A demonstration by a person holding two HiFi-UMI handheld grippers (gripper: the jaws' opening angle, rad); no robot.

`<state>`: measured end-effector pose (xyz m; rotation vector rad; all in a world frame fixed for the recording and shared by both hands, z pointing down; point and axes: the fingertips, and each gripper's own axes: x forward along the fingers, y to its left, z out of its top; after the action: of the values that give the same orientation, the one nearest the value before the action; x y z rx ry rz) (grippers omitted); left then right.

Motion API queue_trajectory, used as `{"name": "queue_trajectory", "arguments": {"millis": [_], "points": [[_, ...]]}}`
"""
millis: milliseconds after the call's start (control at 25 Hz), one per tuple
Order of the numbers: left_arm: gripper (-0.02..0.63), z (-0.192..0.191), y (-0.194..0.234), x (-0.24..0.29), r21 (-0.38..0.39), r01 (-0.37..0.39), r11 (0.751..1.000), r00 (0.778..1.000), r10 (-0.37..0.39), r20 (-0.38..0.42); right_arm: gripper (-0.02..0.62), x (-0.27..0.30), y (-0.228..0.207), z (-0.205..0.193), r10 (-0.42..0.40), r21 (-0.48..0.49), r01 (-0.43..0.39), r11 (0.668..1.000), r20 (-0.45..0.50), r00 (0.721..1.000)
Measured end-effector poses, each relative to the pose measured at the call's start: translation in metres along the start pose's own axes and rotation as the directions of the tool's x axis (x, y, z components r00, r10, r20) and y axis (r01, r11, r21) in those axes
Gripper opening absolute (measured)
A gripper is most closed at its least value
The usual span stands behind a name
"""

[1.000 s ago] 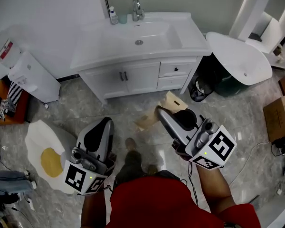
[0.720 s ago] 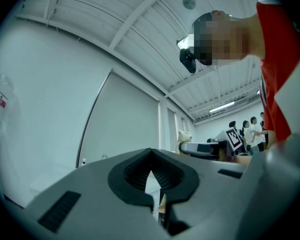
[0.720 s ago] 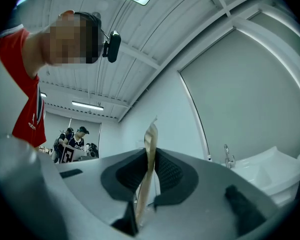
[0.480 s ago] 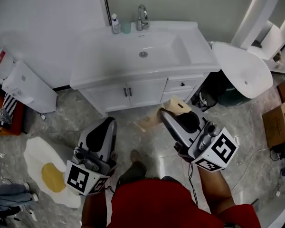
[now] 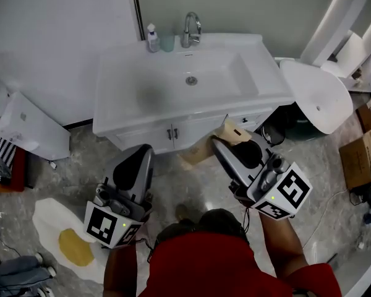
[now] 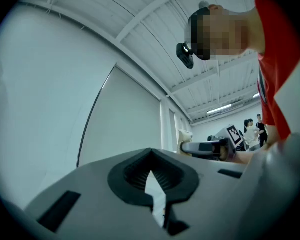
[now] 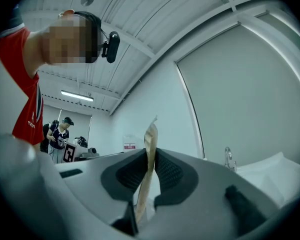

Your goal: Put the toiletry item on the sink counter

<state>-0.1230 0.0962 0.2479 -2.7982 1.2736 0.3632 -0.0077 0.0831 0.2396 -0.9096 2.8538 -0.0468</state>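
Note:
My right gripper (image 5: 221,143) is shut on a flat tan toiletry packet (image 5: 232,130), which sticks up edge-on between the pads (image 7: 151,144). It hovers over the floor just in front of the white sink counter (image 5: 120,94), below the drawer side of the vanity. At the same height, before the cabinet doors, my left gripper (image 5: 143,149) is shut with nothing in it (image 6: 151,156). The left gripper view also catches the packet (image 6: 185,136) off to the right. The basin drain (image 5: 191,80) and faucet (image 5: 191,26) lie beyond.
A small bottle (image 5: 152,39) and a cup (image 5: 167,42) stand at the counter's back edge. A white oval fixture (image 5: 315,94) and a black bin (image 5: 271,132) sit to the right, a cardboard box (image 5: 358,156) further right. An egg-shaped rug (image 5: 62,243) lies at the left.
Both grippers have been carried forward together toward the vanity, which now fills more of the head view. The packet stays clamped in the right gripper.

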Motion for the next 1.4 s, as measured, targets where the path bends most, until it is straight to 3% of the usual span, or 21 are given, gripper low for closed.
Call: {"name": "queue_trajectory", "arguments": {"millis": [600,1120,1400], "points": [[0.017,-0.021,0.078,0.056,-0.005,-0.036,0.999,0.999,0.036,-0.011,0.058,0.065,-0.080,-0.018,-0.005,-0.028,0.004,1.000,-0.031,1.000],[0.017,-0.039,0.141,0.179,0.015,-0.081,0.997,0.997,0.082,-0.018,0.058,0.127,-0.201,-0.016,0.044,-0.010,-0.044,0.999,0.000,0.999],[0.017,-0.054,0.170,0.229,0.007,-0.123,0.992,0.992,0.123,-0.035,0.058,0.158,-0.252,-0.021,0.020,-0.066,-0.021,0.998,-0.022,1.000]]}}
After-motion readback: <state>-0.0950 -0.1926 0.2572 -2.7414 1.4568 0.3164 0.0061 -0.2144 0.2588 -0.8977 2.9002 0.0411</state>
